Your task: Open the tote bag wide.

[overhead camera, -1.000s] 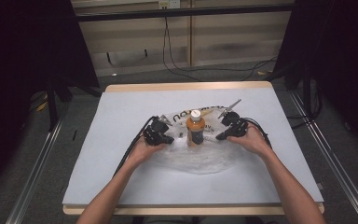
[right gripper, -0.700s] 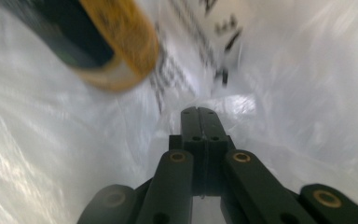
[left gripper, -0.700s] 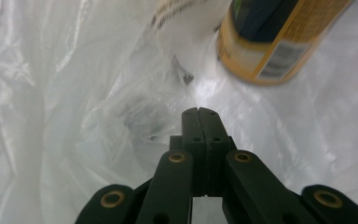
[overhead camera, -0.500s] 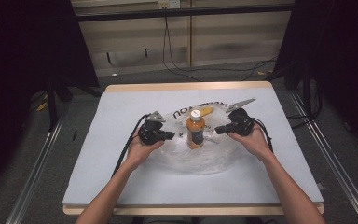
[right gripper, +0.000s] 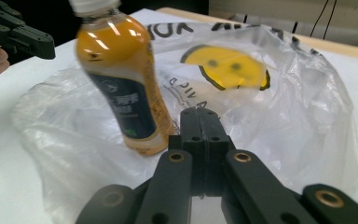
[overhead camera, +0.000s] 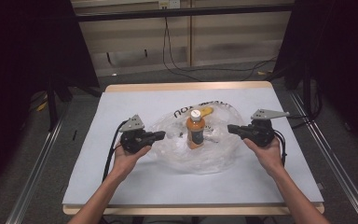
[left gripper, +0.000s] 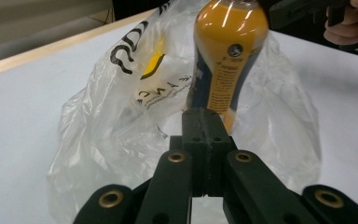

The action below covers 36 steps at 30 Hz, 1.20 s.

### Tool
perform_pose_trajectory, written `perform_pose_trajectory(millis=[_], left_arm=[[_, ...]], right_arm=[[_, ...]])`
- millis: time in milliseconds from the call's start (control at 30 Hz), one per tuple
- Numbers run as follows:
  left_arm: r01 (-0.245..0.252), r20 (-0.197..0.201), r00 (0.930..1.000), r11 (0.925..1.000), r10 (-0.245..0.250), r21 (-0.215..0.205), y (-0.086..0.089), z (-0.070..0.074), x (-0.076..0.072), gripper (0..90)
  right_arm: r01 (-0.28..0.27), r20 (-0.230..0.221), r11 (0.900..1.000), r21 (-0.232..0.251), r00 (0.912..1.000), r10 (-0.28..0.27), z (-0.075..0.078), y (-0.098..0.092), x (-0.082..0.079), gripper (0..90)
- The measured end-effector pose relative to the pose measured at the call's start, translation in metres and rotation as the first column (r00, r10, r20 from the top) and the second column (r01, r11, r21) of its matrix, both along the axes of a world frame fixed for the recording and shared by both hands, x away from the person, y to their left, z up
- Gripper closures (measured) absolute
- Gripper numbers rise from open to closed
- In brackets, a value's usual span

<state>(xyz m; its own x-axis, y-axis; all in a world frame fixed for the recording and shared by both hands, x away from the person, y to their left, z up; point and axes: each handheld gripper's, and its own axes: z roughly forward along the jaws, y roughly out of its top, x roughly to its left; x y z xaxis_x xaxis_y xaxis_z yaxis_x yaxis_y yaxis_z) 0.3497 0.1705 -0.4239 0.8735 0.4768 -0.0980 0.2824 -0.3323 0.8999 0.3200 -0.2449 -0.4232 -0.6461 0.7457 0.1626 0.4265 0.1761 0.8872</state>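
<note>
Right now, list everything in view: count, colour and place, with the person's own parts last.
bottle: one, orange drink with white cap and dark label, upright on the bag at mid-table.
plastic bag: one, clear with black lettering and a yellow smiley face, spread flat under the bottle.
table: one, white top with wooden edge.
cables: several, black, on the floor beyond the table.
left gripper: one, black, jaws shut, left of the bottle, clear of it.
right gripper: one, black, jaws shut, right of the bottle, clear of it.
</note>
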Motion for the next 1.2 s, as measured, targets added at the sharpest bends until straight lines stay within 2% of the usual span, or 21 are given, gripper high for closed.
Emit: perform_pose_trajectory(millis=[33, 67, 133, 200, 233, 300, 367, 400, 467, 600, 667, 733, 767, 833, 867, 900, 967, 1033, 1067, 1167, 1200], left_arm=[[-0.017, 0.011, 0.9998, 0.9998, 0.017, 0.003, 0.003, 0.0, -0.003, 79.0], [-0.021, 0.015, 0.9997, 0.9998, 0.021, -0.003, 0.006, 0.0, -0.006, 75.7], [-0.032, 0.013, 0.9994, 0.9995, 0.032, -0.008, 0.01, 0.001, -0.011, 72.9], [-0.044, 0.024, 0.9987, 0.999, 0.044, 0.001, 0.014, 0.001, -0.017, 62.3], [-0.038, 0.019, 0.9991, 0.9993, 0.038, -0.006, 0.015, 0.0, -0.02, 61.5], [-0.054, 0.044, 0.9976, 0.9985, 0.054, 0.004, 0.02, 0.0, -0.026, 53.8], [-0.064, 0.034, 0.9974, 0.998, 0.064, -0.002, 0.024, -0.002, -0.032, 46.2], [-0.073, 0.032, 0.9968, 0.9973, 0.073, 0.002, 0.026, -0.003, -0.034, 40.3], [-0.086, 0.037, 0.9957, 0.9962, 0.085, 0.014, 0.03, -0.006, -0.038, 27.3], [-0.106, 0.036, 0.9937, 0.9944, 0.106, -0.009, 0.04, -0.013, -0.048, 14.1], [-0.13, 0.031, 0.991, 0.9915, 0.13, -0.001, 0.045, -0.013, -0.052, 10.4], [-0.123, 0.025, 0.9919, 0.9917, 0.124, -0.036, 0.049, -0.013, -0.056, 5.5], [-0.128, 0.013, 0.9916, 0.9906, 0.129, -0.047, 0.052, -0.012, -0.059, 5.3], [-0.155, 0.021, 0.9876, 0.9871, 0.156, -0.04, 0.056, -0.012, -0.065, 4.0], [-0.169, 0.035, 0.9848, 0.9852, 0.17, -0.027, 0.058, -0.012, -0.067, 3.5], [-0.168, 0.039, 0.9848, 0.9852, 0.17, -0.034, 0.061, -0.013, -0.07, 3.5], [-0.19, 0.036, 0.9806, 0.9797, 0.193, -0.064, 0.066, -0.017, -0.076, 3.4], [-0.19, 0.035, 0.9806, 0.9796, 0.193, -0.064, 0.072, -0.019, -0.079, 3.1], [-0.184, 0.038, 0.9817, 0.9806, 0.186, -0.068, 0.075, -0.019, -0.081, 3.0], [-0.216, 0.043, 0.9745, 0.9735, 0.22, -0.074, 0.079, -0.018, -0.081, 3.0], [-0.217, 0.043, 0.9743, 0.973, 0.221, -0.077, 0.08, -0.018, -0.081, 2.9]], right_arm=[[0.007, 0.017, 1.0, 0.007, 0.9998, -0.007, 0.001, -0.001, -0.005, 74.0], [0.019, 0.024, 1.0, 0.021, 0.9995, -0.019, 0.001, -0.002, -0.01, 69.5], [0.005, 0.039, 1.0, 0.029, 0.9992, -0.006, 0.002, -0.004, -0.019, 63.9], [0.016, 0.051, 0.999, 0.033, 0.9986, -0.017, 0.002, -0.005, -0.027, 52.5], [0.022, 0.056, 0.999, 0.036, 0.9981, -0.024, 0.002, -0.006, -0.031, 47.3], [0.051, 0.073, 0.998, 0.039, 0.9959, -0.054, 0.002, -0.009, -0.039, 36.0], [0.071, 0.079, 0.997, 0.04, 0.9941, -0.074, 0.0, -0.013, -0.046, 30.1], [0.081, 0.086, 0.996, 0.04, 0.9927, -0.084, -0.001, -0.015, -0.049, 25.9], [0.103, 0.072, 0.994, 0.041, 0.9918, -0.106, -0.003, -0.019, -0.057, 17.8], [0.16, 0.098, 0.986, 0.05, 0.9815, -0.165, -0.005, -0.025, -0.073, 6.7], [0.18, 0.105, 0.982, 0.051, 0.9771, -0.185, -0.005, -0.028, -0.079, 4.7], [0.185, 0.101, 0.981, 0.065, 0.9765, -0.191, -0.006, -0.031, -0.085, 2.3], [0.19, 0.103, 0.98, 0.062, 0.9753, -0.195, -0.007, -0.032, -0.088, 2.4], [0.187, 0.105, 0.98, 0.07, 0.9755, -0.193, -0.008, -0.034, -0.096, 1.4], [0.192, 0.092, 0.979, 0.068, 0.9759, -0.198, -0.009, -0.035, -0.1, 2.2], [0.192, 0.093, 0.98, 0.058, 0.9759, -0.197, -0.01, -0.036, -0.103, 2.1], [0.202, 0.094, 0.978, 0.06, 0.9739, -0.206, -0.014, -0.038, -0.11, 3.1], [0.23, 0.089, 0.971, 0.06, 0.9681, -0.234, -0.018, -0.04, -0.117, 1.5], [0.228, 0.092, 0.972, 0.056, 0.9681, -0.233, -0.019, -0.041, -0.118, 2.6], [0.238, 0.097, 0.97, 0.053, 0.9654, -0.242, -0.019, -0.042, -0.12, 3.1], [0.238, 0.098, 0.969, 0.058, 0.965, -0.243, -0.018, -0.042, -0.12, 3.5]])
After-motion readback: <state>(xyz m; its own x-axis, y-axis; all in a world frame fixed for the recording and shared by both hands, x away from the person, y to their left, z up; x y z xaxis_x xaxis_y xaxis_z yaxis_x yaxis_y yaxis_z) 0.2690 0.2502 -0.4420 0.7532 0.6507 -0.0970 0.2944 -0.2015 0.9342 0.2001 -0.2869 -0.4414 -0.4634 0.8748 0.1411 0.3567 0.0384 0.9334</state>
